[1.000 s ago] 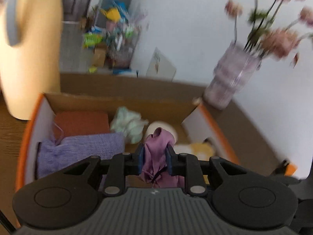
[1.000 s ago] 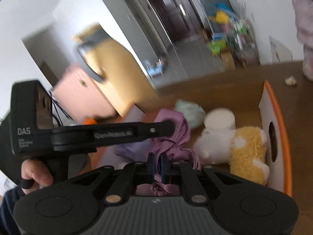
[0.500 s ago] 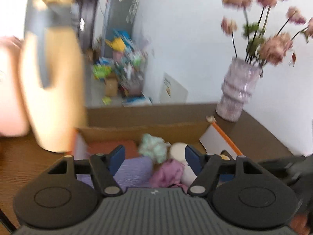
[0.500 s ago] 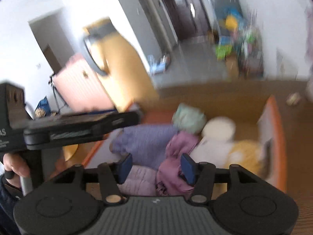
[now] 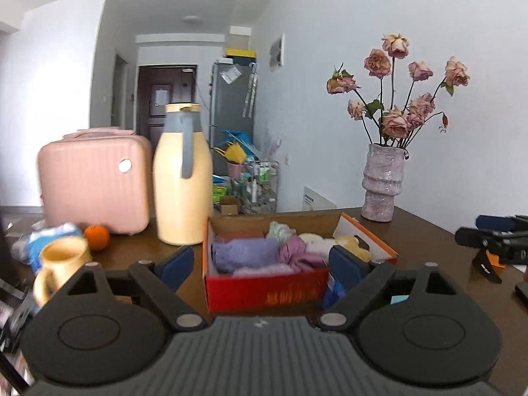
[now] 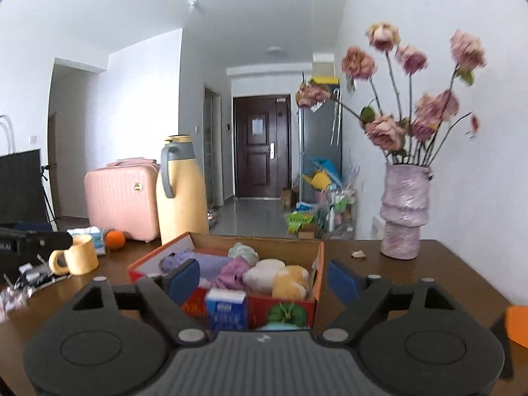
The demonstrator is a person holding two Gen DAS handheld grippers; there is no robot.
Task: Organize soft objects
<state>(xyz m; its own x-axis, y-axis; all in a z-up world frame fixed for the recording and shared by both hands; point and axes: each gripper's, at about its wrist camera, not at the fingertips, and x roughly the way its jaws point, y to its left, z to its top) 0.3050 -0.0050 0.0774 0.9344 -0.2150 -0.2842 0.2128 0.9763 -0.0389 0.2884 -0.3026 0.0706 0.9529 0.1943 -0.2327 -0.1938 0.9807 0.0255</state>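
Observation:
An orange cardboard box (image 5: 264, 292) stands on the brown table, also in the right wrist view (image 6: 318, 277). It holds a purple knit cloth (image 5: 242, 254), a pink cloth (image 5: 297, 254), a mint cloth (image 5: 280, 230) and a white-and-yellow plush toy (image 6: 280, 275). My left gripper (image 5: 260, 269) is open and empty, in front of the box. My right gripper (image 6: 262, 280) is open and empty, also drawn back before the box.
A yellow thermos jug (image 5: 183, 178), pink case (image 5: 94, 183), orange (image 5: 96, 237) and yellow mug (image 5: 61, 262) stand left of the box. A vase of dried roses (image 5: 382, 184) stands back right. A small blue carton (image 6: 227, 308) sits before the box.
Both grippers let go of the pink cloth, which now lies in the box. Both opened wide and pulled back and up from the box.

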